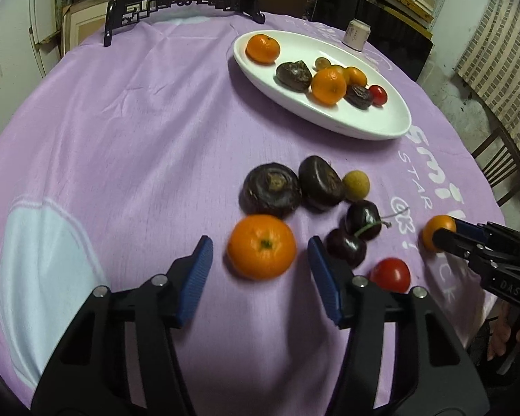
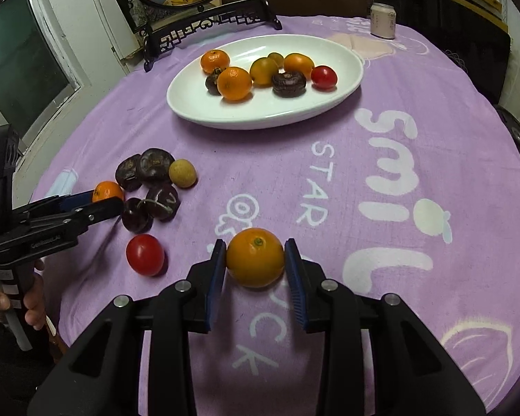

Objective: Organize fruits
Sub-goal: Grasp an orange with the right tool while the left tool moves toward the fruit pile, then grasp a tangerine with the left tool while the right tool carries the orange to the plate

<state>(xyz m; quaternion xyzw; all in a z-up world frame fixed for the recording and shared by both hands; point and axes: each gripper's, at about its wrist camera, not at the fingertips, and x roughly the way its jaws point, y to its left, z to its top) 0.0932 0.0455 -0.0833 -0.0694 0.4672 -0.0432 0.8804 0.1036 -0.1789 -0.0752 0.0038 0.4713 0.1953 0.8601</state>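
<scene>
My left gripper [image 1: 260,253] is open with its blue pads on either side of a tangerine [image 1: 261,247] on the purple cloth, not touching it. My right gripper [image 2: 254,260] is shut on a small orange [image 2: 255,257]; it also shows in the left wrist view [image 1: 437,231]. The white oval plate [image 2: 343,79] at the back holds several tangerines, dark water chestnuts and a red tomato. Loose beside the left gripper [image 2: 100,201] lie two dark chestnuts [image 1: 272,189], a longan [image 1: 356,183], two cherries [image 1: 363,219] and a red tomato [image 1: 390,274].
A pink can [image 2: 383,20] stands at the far edge behind the plate. A black carved stand [image 2: 204,24] with a round picture stands at the back. The round table [image 2: 450,131] wears a purple cloth with white lettering. A chair [image 1: 502,170] stands to the right.
</scene>
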